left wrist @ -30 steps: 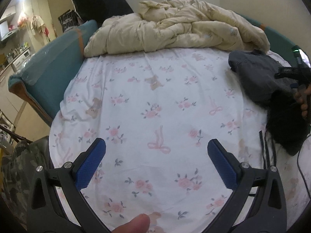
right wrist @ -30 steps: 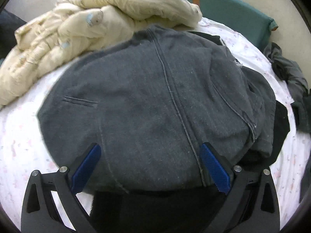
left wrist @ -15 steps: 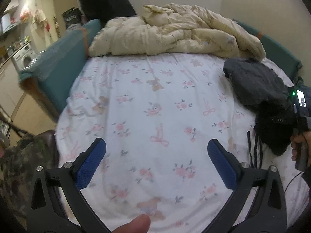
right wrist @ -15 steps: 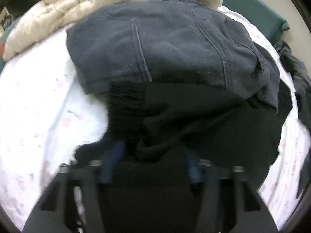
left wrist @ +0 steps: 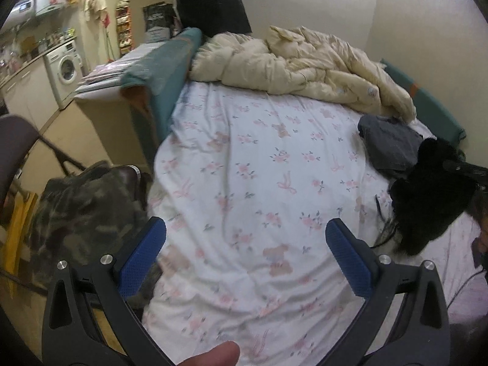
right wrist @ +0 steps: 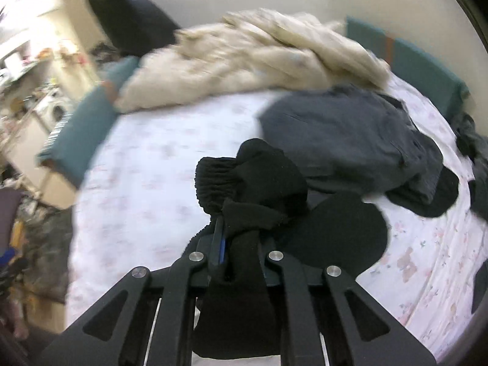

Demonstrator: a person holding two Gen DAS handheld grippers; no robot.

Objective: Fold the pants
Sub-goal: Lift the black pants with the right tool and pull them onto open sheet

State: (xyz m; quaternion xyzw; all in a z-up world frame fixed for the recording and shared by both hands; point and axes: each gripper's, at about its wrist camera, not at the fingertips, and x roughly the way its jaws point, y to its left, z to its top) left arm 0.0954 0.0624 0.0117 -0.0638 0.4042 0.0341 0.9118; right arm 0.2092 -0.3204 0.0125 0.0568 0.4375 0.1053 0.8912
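Black pants [right wrist: 253, 183] with an elastic waistband hang bunched from my right gripper [right wrist: 235, 238], which is shut on the fabric and holds it above the floral bed sheet [right wrist: 146, 177]. In the left wrist view the same black pants [left wrist: 427, 195] hang at the right, over the sheet [left wrist: 259, 183]. My left gripper [left wrist: 244, 253] is open and empty above the near part of the bed. A folded dark grey pair of pants [left wrist: 387, 146] lies at the right of the bed, also in the right wrist view [right wrist: 350, 134].
A cream duvet [left wrist: 299, 64] is heaped at the far end of the bed. Teal bed rails [left wrist: 164, 70] run along the sides. A camouflage bag [left wrist: 82, 210] and a chair [left wrist: 15, 140] stand left of the bed. More dark clothes [right wrist: 469, 140] lie at the right edge.
My right gripper closed on the black pants and lifted them off the pile beside the grey pants. My left gripper pulled back and swung left, staying open.
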